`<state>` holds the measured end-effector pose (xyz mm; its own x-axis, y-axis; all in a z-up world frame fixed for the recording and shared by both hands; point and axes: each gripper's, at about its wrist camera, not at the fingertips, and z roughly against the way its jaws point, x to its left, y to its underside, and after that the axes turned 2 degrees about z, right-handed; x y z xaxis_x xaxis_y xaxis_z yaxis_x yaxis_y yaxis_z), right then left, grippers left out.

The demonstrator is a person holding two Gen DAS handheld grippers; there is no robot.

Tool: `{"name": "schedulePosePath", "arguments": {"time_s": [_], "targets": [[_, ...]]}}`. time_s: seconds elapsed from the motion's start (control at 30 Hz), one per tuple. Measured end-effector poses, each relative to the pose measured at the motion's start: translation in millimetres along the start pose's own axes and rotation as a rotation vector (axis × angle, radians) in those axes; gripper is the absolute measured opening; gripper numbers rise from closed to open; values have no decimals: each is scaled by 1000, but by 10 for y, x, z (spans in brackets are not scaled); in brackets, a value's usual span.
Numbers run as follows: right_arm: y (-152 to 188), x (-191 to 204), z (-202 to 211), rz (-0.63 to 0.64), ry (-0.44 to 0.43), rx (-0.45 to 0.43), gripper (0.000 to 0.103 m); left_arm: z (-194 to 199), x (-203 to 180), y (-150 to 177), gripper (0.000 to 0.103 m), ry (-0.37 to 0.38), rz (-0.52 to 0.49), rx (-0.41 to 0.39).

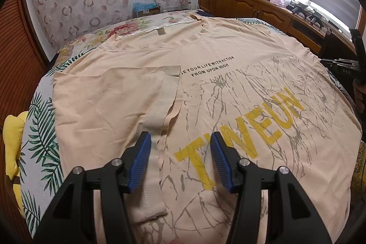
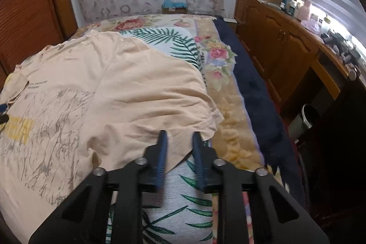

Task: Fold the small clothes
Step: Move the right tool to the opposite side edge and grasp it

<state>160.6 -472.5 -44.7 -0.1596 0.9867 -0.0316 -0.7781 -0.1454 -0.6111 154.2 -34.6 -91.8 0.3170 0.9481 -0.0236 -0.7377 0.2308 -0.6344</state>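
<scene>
Bed [image 1: 39, 129]: peach T-shirt [image 1: 228, 56] spread; left hand-held gripper [image 1: 180, 138] apart; right hand-held gripper [image 2: 179, 136] straddles sleeve edge, unpinched.

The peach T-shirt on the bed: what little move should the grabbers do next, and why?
Probably close the right gripper on the right sleeve edge, ready to fold it inward. That edge lies between its open jaws, this sleeve lies spread out flat, and the left sleeve is already folded over the T-shirt.

Peach T-shirt [image 1: 128, 93], yellow lettering [image 1: 240, 136]
</scene>
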Motion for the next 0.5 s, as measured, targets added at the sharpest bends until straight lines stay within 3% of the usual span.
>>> {"name": "schedulePosePath", "arguments": {"time_s": [0.13, 0.5], "targets": [[-20, 122, 60, 60, -1, -38, 2, -8, 0, -2, 54, -2, -1, 1], [-362, 348, 363, 94, -31, -171, 1, -8, 2, -3, 54, -2, -1, 0]]}}
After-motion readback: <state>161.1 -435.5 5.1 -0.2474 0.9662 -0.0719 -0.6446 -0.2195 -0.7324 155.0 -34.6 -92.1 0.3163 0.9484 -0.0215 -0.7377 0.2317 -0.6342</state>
